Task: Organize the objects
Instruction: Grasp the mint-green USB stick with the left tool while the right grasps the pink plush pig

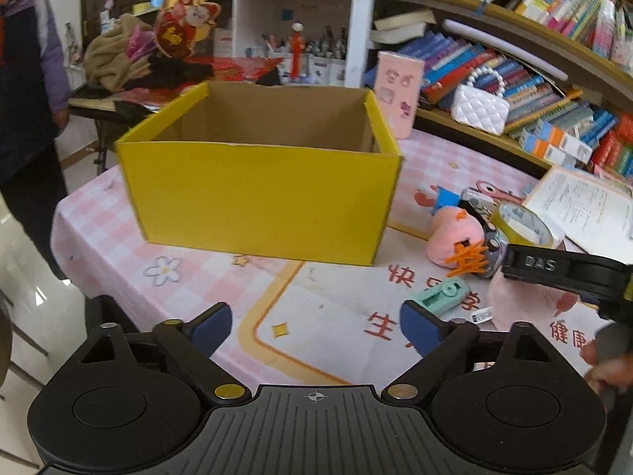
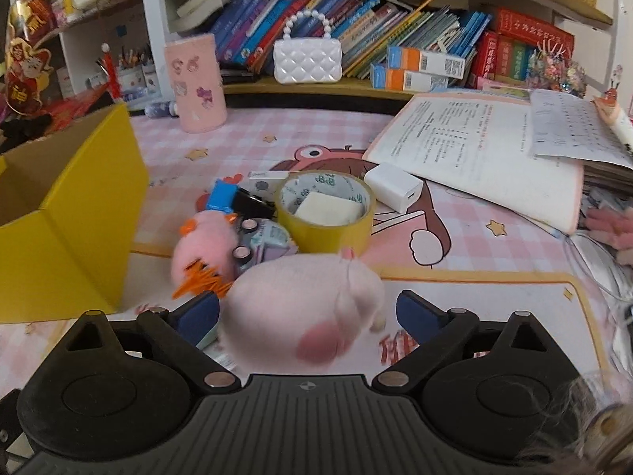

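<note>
Left wrist view: left claw [image 1: 315, 326] spread wide, gripping nothing, over the pink checked table [image 1: 190, 277]
Box: yellow cardboard box [image 1: 261, 194] stands open-topped, far centre
Teal item: a small teal object [image 1: 438, 297] lies just beyond the right finger

Right wrist view: right claw [image 2: 307, 314] wide apart, pale pink plush [image 2: 304, 308] between its fingers, contact unclear
Beyond: tape roll [image 2: 325, 213], white charger [image 2: 393, 192] to its right
Left: pink pig toy [image 2: 205, 245] beside the box
</note>
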